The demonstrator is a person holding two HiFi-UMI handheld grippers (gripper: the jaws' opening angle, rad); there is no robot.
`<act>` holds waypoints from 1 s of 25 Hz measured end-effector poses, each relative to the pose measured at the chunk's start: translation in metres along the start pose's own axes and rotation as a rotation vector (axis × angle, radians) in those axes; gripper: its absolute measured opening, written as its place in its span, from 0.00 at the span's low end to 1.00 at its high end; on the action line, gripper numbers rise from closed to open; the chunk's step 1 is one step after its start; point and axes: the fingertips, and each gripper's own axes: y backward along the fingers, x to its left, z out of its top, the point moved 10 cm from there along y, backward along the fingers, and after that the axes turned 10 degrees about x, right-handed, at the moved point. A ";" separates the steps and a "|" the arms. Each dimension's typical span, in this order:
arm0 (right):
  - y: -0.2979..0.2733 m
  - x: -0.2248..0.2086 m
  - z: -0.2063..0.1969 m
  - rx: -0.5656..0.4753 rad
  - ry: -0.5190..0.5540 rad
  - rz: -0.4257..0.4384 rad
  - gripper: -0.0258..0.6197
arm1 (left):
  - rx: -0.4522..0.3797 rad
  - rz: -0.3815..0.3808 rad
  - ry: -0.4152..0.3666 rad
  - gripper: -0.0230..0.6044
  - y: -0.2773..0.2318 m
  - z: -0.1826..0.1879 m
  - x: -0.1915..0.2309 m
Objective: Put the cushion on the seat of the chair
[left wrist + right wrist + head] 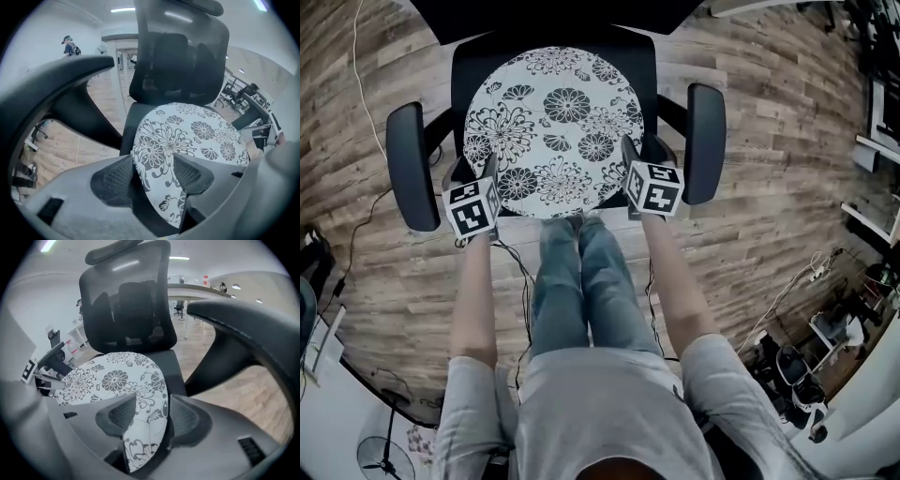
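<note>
A round white cushion (553,131) with a dark flower print lies flat on the black seat (478,66) of an office chair. My left gripper (492,171) is at the cushion's near left rim and my right gripper (630,155) at its near right rim. In the left gripper view the jaws (153,164) stand open with the cushion's edge (187,136) between them, and a dark gap shows beside the left pad. In the right gripper view the jaws (153,401) are likewise open around the cushion's rim (112,376).
The chair's two black armrests (411,164) (705,141) flank the grippers closely on either side. Its mesh backrest (178,65) rises behind the seat. The person's legs (581,281) stand at the seat's front edge. Cables (366,84) trail over the wooden floor; office clutter (825,347) is at the right.
</note>
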 end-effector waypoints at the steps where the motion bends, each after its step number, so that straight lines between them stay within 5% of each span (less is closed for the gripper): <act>1: 0.003 0.001 -0.001 -0.011 0.009 0.000 0.34 | -0.011 0.011 -0.005 0.43 0.003 0.000 -0.001; 5: 0.017 0.010 -0.006 -0.046 0.061 0.039 0.31 | -0.075 0.060 -0.015 0.43 0.019 -0.002 -0.005; 8: 0.029 0.021 -0.007 -0.064 0.113 0.071 0.09 | -0.119 0.060 -0.027 0.42 0.032 -0.004 -0.012; 12: 0.046 0.035 -0.008 -0.074 0.178 0.113 0.07 | -0.163 0.091 -0.070 0.09 0.055 -0.008 -0.022; 25: 0.134 0.055 0.001 -0.232 0.257 0.191 0.07 | -0.373 -0.051 -0.099 0.05 0.150 -0.031 -0.061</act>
